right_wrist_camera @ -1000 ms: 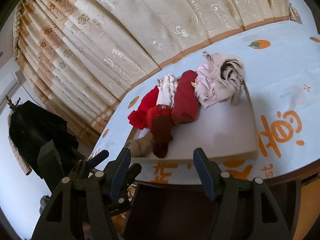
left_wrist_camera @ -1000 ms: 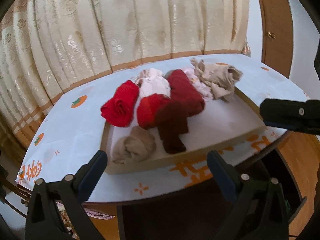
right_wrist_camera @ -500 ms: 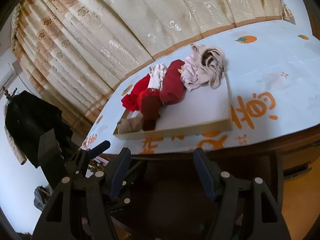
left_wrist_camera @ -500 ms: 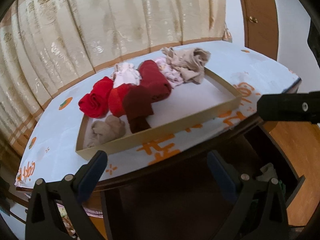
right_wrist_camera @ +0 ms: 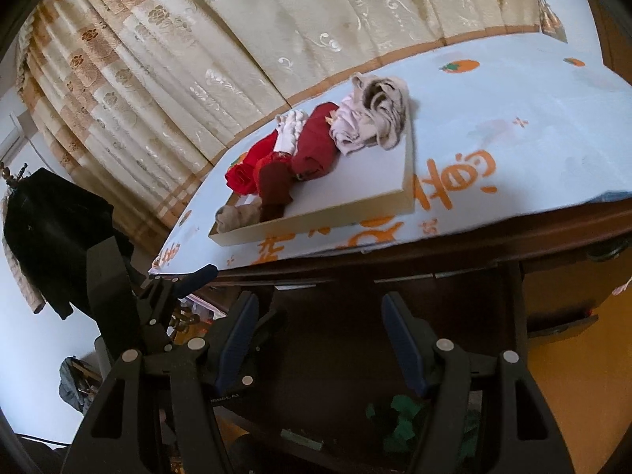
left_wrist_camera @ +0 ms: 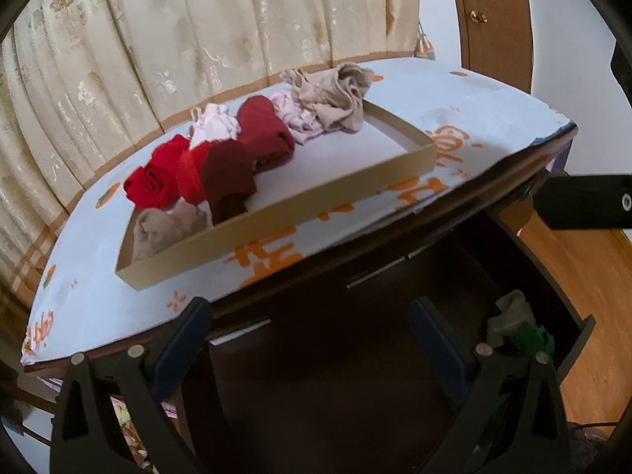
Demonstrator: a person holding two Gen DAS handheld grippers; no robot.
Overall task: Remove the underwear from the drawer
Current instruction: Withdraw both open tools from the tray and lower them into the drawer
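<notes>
Green underwear (right_wrist_camera: 407, 420) lies crumpled, axis unclear, in the open drawer (left_wrist_camera: 584, 333)

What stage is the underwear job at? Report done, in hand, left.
Done: rolled and bunched garments already lie in the shallow tray on the table, and the drawer below stands open. In hand: nothing; the left gripper and right gripper are both open and empty, pointing towards the drawer. Left: green and grey clothes remain inside.
</notes>
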